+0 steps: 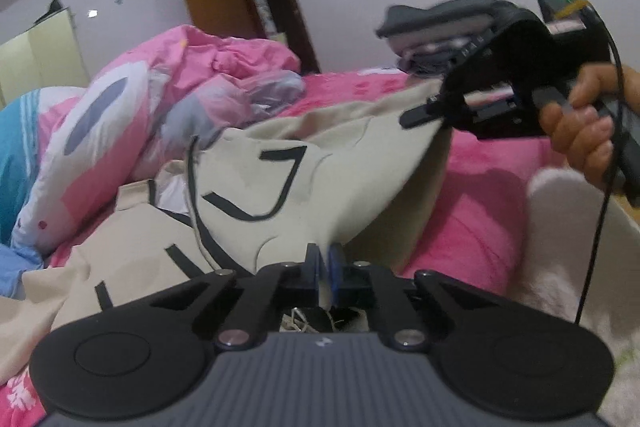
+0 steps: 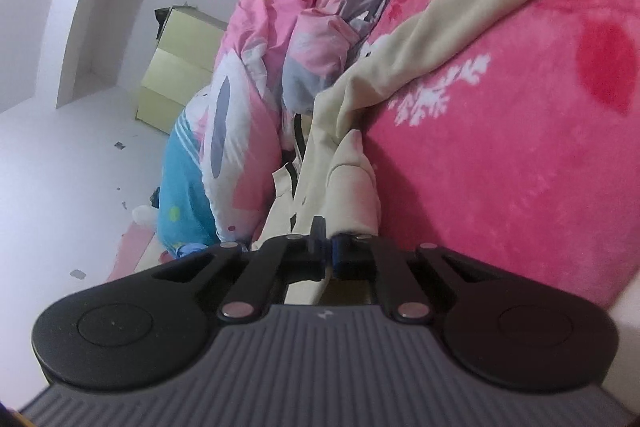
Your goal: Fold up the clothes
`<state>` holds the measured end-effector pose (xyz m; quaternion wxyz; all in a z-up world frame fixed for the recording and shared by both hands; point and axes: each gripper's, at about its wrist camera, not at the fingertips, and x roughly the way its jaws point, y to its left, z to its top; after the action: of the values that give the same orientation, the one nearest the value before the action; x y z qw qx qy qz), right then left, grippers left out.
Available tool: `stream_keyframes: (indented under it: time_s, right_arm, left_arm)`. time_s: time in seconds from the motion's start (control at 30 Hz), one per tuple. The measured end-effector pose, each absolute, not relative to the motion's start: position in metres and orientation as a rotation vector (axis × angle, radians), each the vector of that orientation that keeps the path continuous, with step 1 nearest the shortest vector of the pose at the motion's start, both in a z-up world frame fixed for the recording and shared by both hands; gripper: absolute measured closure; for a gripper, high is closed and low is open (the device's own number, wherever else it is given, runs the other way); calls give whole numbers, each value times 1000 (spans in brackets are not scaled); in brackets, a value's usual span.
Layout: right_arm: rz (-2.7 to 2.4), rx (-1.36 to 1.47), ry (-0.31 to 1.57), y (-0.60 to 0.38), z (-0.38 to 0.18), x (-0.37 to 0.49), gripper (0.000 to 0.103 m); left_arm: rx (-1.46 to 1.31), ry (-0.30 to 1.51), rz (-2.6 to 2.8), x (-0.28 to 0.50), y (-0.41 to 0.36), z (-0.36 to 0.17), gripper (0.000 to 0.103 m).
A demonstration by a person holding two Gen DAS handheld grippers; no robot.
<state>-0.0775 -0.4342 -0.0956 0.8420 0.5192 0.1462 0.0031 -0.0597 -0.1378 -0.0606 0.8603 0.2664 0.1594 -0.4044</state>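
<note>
Both grippers are on the cream garment (image 1: 256, 163) now, and it hangs half lifted over the pink bed cover (image 1: 476, 211). Your left gripper (image 1: 325, 259) has its fingers pinched tight on a bunched bit of cloth near you, and the fabric fans up and away from that pinch. Your right gripper (image 1: 424, 115), out to the right with your hand (image 1: 576, 131) on the handle, has its fingers closed on the garment's far right edge. The right wrist view confirms it: right gripper (image 2: 327, 247) clamped on cream cloth, with a sleeve (image 2: 460, 27) trailing off across the bed toward the far side.

The rest of the garment slumps on the bed to the left, black-lined print showing, right beside the rumpled pink duvet (image 1: 168, 83). A stack of folded clothes (image 1: 436, 31) sits at the far right of the bed.

Whether you are spreading it out or carrying an edge over, I cannot tell from here, so the same advice holds either way. Keep both pinches firm and the span between them taut, so the edge stays straight. Keep the two grippers level with each other. Watch that trailing sleeve; it could drag or tuck under. Steer the loose left part away from the duvet so it doesn't catch.
</note>
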Motion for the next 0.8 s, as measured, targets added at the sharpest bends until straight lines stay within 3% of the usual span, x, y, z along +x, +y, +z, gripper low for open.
stream_keyframes:
  time_s: [0.17, 0.33, 0.43, 0.5, 0.7, 0.8]
  right_arm:
    - [-33, 1116, 392, -438, -117, -78, 102]
    - [-51, 1095, 462, -444, -116, -89, 93]
    - [-63, 1070, 504, -448, -112, -98, 84]
    - [-86, 1001, 523, -447, -100, -114, 70]
    - [-96, 770, 445, -444, -33, -108, 70]
    - [5, 691, 385, -436, 6, -56, 70]
  left_arm:
    - [592, 395, -855, -56, -145, -81, 97]
    - [504, 456, -894, -45, -135, -69, 78]
    - [366, 482, -939, -38, -113, -50, 77]
    - [258, 495, -967, -31, -96, -35, 77]
    - [178, 479, -941, 20, -99, -27, 77]
    - [174, 522, -958, 47, -117, -46, 77]
